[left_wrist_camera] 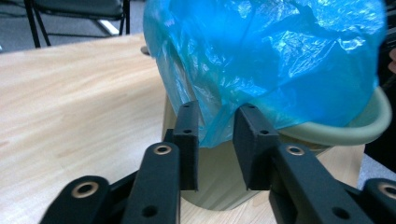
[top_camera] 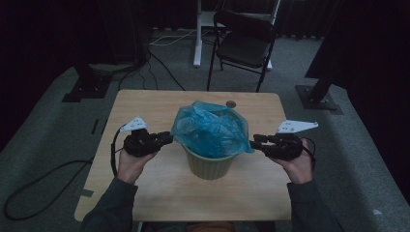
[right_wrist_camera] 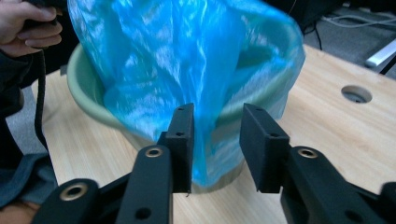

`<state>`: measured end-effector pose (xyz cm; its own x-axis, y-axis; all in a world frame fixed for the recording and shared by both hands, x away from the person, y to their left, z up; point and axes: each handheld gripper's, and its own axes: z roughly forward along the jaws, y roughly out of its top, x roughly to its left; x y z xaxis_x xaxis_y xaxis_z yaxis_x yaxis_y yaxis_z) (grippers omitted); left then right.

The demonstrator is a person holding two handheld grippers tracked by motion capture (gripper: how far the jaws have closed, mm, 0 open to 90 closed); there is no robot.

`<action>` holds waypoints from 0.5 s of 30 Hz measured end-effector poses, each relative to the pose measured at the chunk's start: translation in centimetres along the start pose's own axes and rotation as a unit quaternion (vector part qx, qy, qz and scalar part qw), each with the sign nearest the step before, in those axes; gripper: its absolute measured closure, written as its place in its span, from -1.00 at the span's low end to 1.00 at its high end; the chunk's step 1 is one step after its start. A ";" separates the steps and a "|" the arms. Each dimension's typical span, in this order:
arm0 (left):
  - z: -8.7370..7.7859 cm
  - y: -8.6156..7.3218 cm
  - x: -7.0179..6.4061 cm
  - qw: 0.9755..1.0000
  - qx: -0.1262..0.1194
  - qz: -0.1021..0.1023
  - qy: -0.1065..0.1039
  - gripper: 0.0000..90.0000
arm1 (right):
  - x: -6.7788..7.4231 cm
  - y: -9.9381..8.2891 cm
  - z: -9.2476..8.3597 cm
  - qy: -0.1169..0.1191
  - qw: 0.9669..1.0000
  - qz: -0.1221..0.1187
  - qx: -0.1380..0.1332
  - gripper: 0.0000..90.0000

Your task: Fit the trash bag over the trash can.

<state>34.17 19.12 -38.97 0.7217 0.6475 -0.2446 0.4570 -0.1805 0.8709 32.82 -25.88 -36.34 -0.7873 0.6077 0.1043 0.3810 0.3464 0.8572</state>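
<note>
We hold the left hand-held gripper (left_wrist_camera: 217,123) level at the left side of the bin, its jaws parted with a clear gap between them; a hanging fold of the blue plastic bag (left_wrist_camera: 280,56) drops into that gap, lying against the left jaw while the right jaw stands off it, so the pads do not press on it. In the high view the left hand-held gripper (top_camera: 167,138) points toward the bin from the left, with our left hand (top_camera: 129,162) beneath it. We hold the right hand-held gripper (right_wrist_camera: 217,128) at the opposite side, its jaws likewise apart; the skirt of the bag (right_wrist_camera: 187,60) hangs between them, close to the left jaw and clear of the right jaw, with no clamping visible. In the high view the right hand-held gripper (top_camera: 255,142) reaches the bag edge from the right, carried by our right hand (top_camera: 299,166). The bag (top_camera: 210,128) sits in the pale green bin (top_camera: 209,166), its rim draped over the bin lip on both sides and its upper part standing up in crumpled folds. The bin (left_wrist_camera: 369,126) stands upright near the centre of the wooden worktop (top_camera: 145,104). A round hole (top_camera: 231,104) lies in the worktop just behind the bin. Beyond the worktop, a black folding chair (top_camera: 244,43) stands on the grey carpet.
</note>
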 end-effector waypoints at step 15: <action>-0.6 3.6 0.1 0.998 -0.040 0.004 -0.055 0.23 | -1.3 3.5 2.6 0.020 0.999 0.032 -0.019 0.31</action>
<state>35.62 18.97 -35.60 0.7802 0.5597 -0.2794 0.4110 -0.1219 0.9035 36.44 -23.59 -34.82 -0.7806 0.5989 0.1790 0.4130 0.2792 0.8669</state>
